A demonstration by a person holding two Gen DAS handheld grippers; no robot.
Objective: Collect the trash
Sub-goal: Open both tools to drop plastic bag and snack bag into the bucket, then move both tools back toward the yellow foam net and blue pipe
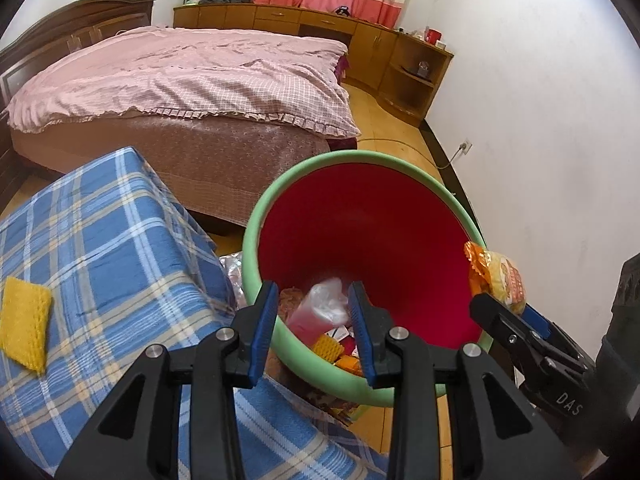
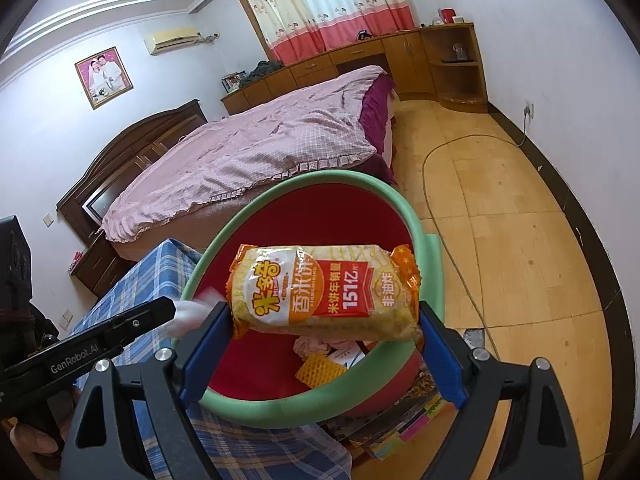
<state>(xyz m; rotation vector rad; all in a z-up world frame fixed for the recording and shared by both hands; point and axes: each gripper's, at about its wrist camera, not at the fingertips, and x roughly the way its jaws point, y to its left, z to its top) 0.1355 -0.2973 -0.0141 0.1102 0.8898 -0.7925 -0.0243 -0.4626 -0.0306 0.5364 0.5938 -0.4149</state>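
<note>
A red trash bin with a green rim (image 1: 256, 216) stands on the floor beside the table; it also shows in the right wrist view (image 2: 224, 240). My left gripper (image 1: 314, 316) is over the bin's near rim, its jaws parted around a crumpled clear plastic bag (image 1: 326, 300); whether they press it I cannot tell. In the right wrist view the bag (image 2: 192, 314) shows white at the left gripper's tip. My right gripper (image 2: 324, 328) is shut on an orange-yellow rice cracker packet (image 2: 320, 292), held above the bin's opening; the packet also shows in the left wrist view (image 1: 500, 276). Wrappers and a yellow foam net (image 2: 320, 368) lie in the bin.
A table with a blue plaid cloth (image 1: 100, 232) is left of the bin, with a yellow sponge (image 1: 24, 320) on it. A bed with a pink quilt (image 1: 180, 76) lies behind. A cable (image 2: 440, 184) runs over the wooden floor. Colourful paper (image 2: 400, 420) lies under the bin.
</note>
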